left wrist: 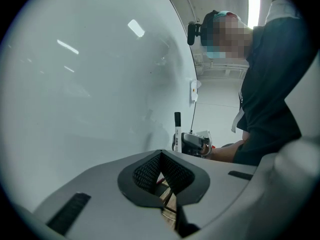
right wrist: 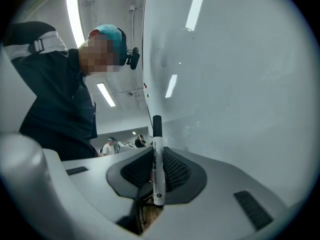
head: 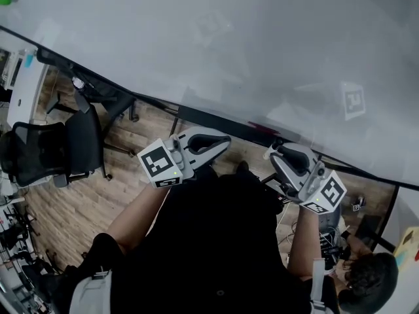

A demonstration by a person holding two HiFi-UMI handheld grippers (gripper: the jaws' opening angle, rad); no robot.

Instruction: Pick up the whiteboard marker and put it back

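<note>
The right gripper (right wrist: 156, 173) is clamped on the white whiteboard marker with a black cap (right wrist: 158, 156), which stands upright between its pads, just left of the glossy white whiteboard (right wrist: 235, 84). The left gripper (left wrist: 161, 170) is closed on nothing. The round barrel could pivot or slip if the cap bumps the board. The head view does not show the marker, but both gripper views do.

The print on the whiteboard marker (right wrist: 158, 159) is coming out too small to read in the right gripper view. In the left gripper view, the left claw (left wrist: 162, 170) is hiding the whiteboard marker's lower end. In the head view it is showing too small to pick out at the right claw (head: 280, 152), and the office chair (head: 46, 152) is running off the left edge.
</note>
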